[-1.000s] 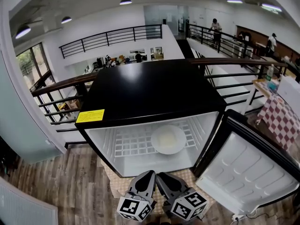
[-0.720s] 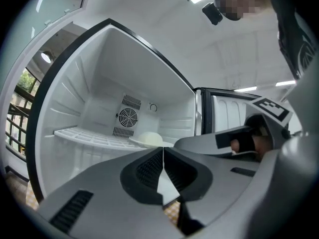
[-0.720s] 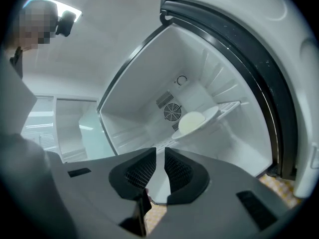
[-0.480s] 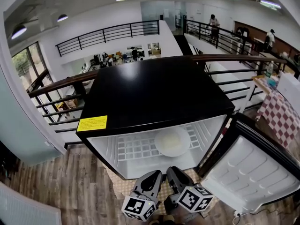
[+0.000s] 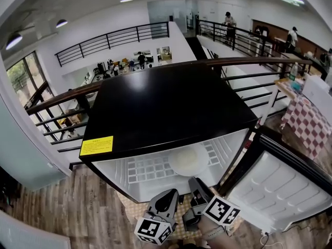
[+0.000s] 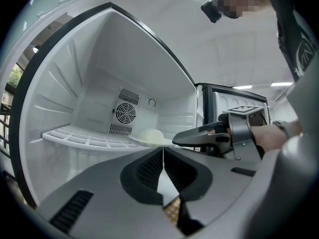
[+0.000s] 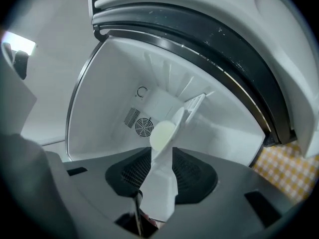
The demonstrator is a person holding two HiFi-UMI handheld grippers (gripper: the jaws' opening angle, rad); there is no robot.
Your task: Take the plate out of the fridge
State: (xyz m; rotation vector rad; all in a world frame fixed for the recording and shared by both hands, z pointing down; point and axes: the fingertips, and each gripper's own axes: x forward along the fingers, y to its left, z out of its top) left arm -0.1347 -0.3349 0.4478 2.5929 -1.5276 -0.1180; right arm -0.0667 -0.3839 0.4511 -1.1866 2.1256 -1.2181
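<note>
A pale round plate (image 5: 188, 160) lies on the white wire shelf (image 5: 148, 167) inside the open black-topped fridge (image 5: 166, 108). My left gripper (image 5: 169, 194) hangs in front of the fridge opening with its jaws closed to a thin slit and nothing in them. In the left gripper view the plate (image 6: 148, 135) sits past the left gripper (image 6: 163, 151). My right gripper (image 5: 196, 182), rolled on its side, points at the plate's near edge. In its own view the right gripper (image 7: 161, 151) is open by a narrow gap, and the plate (image 7: 162, 133) shows just beyond it, not gripped.
The fridge door (image 5: 277, 191) stands swung open at the right. A checkered mat (image 5: 135, 206) lies on the wood floor under the fridge. A yellow label (image 5: 96, 146) sits on the fridge's top edge. A checked tablecloth (image 5: 308, 123) is at far right, railings behind.
The view has drawn closer to the fridge. My right gripper has rolled onto its side and moved forward toward the plate. The left gripper has stayed roughly in place.
</note>
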